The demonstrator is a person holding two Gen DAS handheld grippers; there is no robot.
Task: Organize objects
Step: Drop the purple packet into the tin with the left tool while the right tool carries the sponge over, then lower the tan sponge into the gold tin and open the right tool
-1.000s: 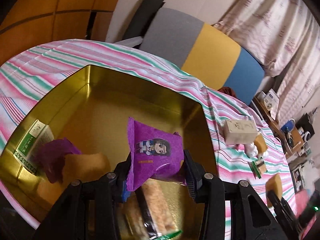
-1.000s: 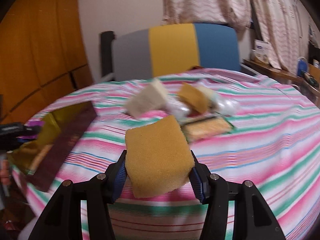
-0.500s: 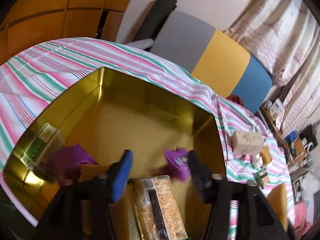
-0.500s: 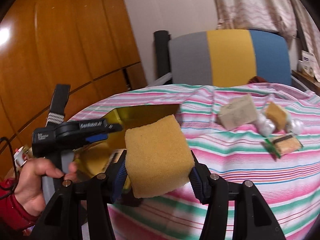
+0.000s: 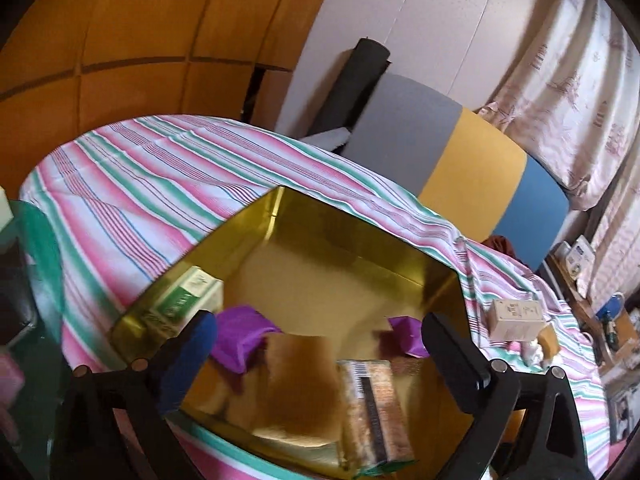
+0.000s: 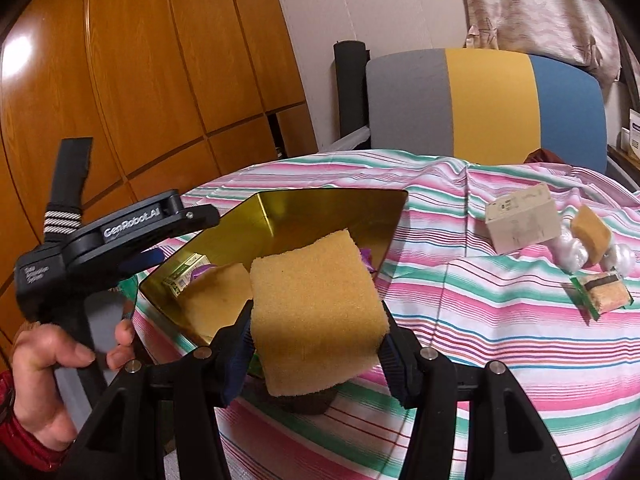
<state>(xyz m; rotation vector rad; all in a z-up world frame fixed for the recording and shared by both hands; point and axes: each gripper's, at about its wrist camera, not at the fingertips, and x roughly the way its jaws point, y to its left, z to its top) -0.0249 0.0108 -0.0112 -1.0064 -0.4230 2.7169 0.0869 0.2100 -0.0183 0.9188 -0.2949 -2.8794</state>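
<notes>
Our right gripper (image 6: 318,344) is clenched on a yellow foam sponge cube (image 6: 316,316), its blue pads pressing both sides, at the lower centre of the right wrist view, just in front of the gold metal tin (image 6: 320,204). Our left gripper (image 5: 316,344) has just been opening and now stands released, nothing between its wide jaws; the purple snack packet (image 5: 406,338) lies below them inside the tin, at the lower centre of the left wrist view.

Already in the tin we see a second purple packet (image 5: 240,336), a green and white carton (image 5: 184,300), another yellow sponge (image 5: 302,384) and a wrapped cracker bar (image 5: 374,408).

Still out on the striped pink and green tablecloth (image 6: 480,340), at the right of the right wrist view, lie a cream cardboard box (image 6: 522,222), a small sponge block (image 6: 592,232), white pearly lumps (image 6: 572,250) and a green-wrapped bar (image 6: 604,296).

We judge the sorting past halfway: the held cube goes in next, then those four
</notes>
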